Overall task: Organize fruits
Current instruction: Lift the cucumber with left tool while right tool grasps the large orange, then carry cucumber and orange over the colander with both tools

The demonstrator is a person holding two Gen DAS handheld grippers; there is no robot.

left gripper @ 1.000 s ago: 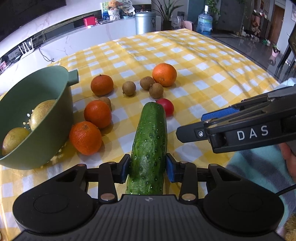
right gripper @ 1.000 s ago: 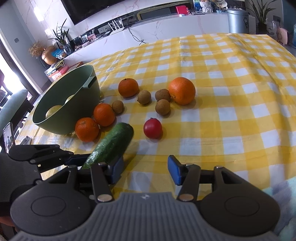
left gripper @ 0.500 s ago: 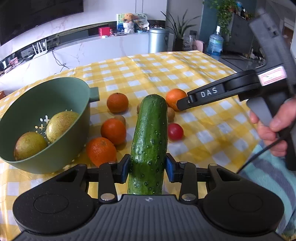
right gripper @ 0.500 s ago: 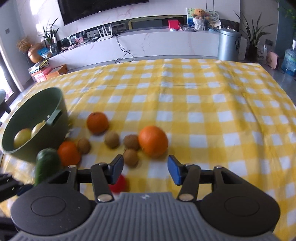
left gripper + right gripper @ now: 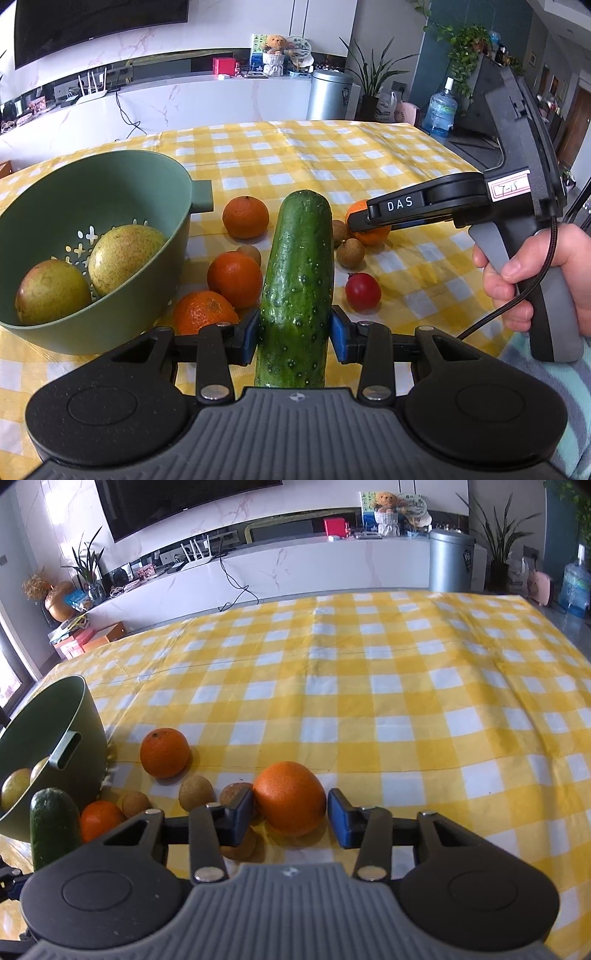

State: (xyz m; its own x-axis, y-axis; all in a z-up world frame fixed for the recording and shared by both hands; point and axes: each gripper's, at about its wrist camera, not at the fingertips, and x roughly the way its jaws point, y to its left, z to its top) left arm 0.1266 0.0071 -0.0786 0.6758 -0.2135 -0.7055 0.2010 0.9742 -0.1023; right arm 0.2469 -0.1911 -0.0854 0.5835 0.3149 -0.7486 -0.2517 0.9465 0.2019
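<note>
Fruits: several are spread on the yellow checked counter [image 5: 406, 709]; two pale pears [image 5: 125, 254] lie inside the green colander [image 5: 110, 173].
Cucumber [image 5: 297, 280]: it is held lengthwise and lifted, near the colander's rim, with its far end pointing away.
Left gripper [image 5: 294, 338]: it is clenched on the cucumber's near half, both blue pads pressed against the skin.
Right gripper [image 5: 290, 818]: it is spread wide, its pads set on either side of the large orange [image 5: 290, 797] with small gaps showing; nothing is grasped yet.
Large orange: it rests on the counter, with small brown fruits [image 5: 196, 792] just beside it and a red tomato [image 5: 362, 291] nearby.
Handling, cucumber: it is judged stiff and fairly heavy, with bumpy skin that may be slick; a hold nearer its middle would be steadier.
Handling, orange: it is judged firm, round and liable to roll; it is best taken across its widest part.
Risk: the brown fruits could be nudged by the left-hand pad as the gripper is closed.
</note>
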